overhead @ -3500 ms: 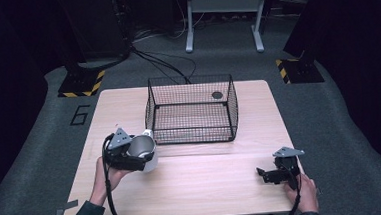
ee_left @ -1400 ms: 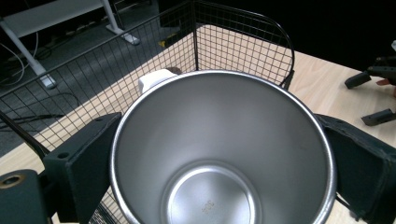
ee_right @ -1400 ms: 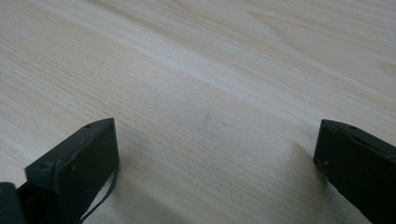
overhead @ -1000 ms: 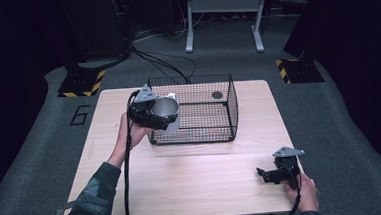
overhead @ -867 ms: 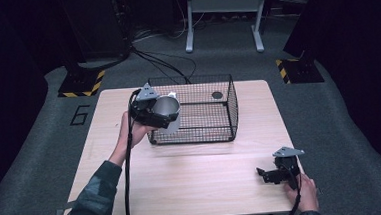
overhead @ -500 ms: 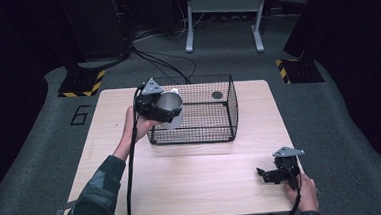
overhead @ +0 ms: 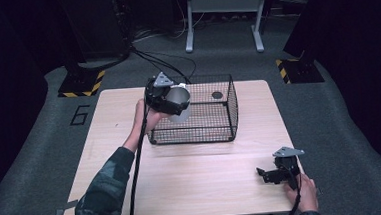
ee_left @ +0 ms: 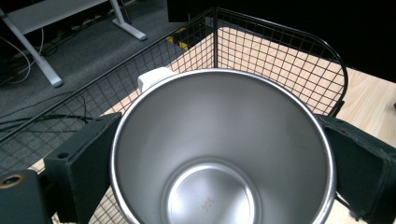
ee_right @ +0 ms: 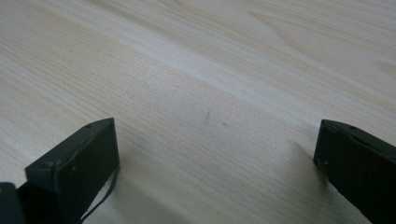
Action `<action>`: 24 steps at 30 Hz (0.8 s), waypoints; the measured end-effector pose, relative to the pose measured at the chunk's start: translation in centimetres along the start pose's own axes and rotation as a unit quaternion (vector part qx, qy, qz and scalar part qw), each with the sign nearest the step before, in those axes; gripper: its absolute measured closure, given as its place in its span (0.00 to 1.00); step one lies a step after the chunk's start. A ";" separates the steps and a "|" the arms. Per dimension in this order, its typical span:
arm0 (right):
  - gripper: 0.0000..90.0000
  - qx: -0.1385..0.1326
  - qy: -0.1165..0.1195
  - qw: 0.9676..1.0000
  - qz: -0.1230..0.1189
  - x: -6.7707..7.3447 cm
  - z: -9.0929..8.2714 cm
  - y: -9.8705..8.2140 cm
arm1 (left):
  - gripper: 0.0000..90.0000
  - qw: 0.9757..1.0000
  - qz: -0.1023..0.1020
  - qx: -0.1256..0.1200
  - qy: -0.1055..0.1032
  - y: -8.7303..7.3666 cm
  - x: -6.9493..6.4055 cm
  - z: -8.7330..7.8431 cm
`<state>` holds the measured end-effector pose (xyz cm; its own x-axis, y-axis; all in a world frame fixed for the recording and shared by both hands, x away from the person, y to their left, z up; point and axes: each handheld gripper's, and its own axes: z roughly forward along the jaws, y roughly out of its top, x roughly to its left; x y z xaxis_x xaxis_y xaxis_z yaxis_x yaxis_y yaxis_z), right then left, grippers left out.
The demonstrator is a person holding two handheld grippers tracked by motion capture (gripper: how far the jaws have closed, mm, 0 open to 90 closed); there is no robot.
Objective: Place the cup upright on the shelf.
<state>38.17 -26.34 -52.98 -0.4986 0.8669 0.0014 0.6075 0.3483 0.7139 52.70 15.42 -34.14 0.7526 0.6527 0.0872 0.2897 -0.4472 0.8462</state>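
Steel cup held over the wire basket's corner
Left hand-held gripper (overhead: 174, 104) clamps the steel cup (ee_left: 219, 149) above the wire basket (overhead: 215, 131); a snag on its rim could tip it. Right hand-held gripper (overhead: 272, 174) rests agape, empty, on the surface (ee_right: 196, 70)

- The cup (ee_left: 219, 154) you hold is brushed metal, smooth, with a soft satin shine inside.
- Your basket (overhead: 214, 117) is thin black wire mesh.
- The table (ee_right: 196, 79) under you is pale wood with fine straight grain, matt.
- The floor (overhead: 328, 104) looks like rough grey carpet.
- Your sleeve (overhead: 105, 185) is mottled cloth.
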 end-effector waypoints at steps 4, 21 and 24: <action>0.00 0.000 0.000 1.000 0.000 0.0 0.0 0.0 | 0.07 1.000 0.005 0.002 -0.002 0.2 -0.1 0.7; 0.00 0.000 0.001 1.000 0.003 0.1 0.1 0.1 | 0.07 1.000 -0.005 0.014 -0.012 0.3 0.8 4.0; 0.00 0.001 0.001 1.000 0.001 0.0 0.1 0.1 | 0.07 1.000 -0.004 0.015 -0.010 0.2 1.0 4.4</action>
<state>38.23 -26.26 -52.97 -0.4986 0.8668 0.0033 0.6090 0.3476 0.7129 56.14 13.26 -36.17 0.7617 0.6442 0.0695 0.3136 -0.4604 0.8305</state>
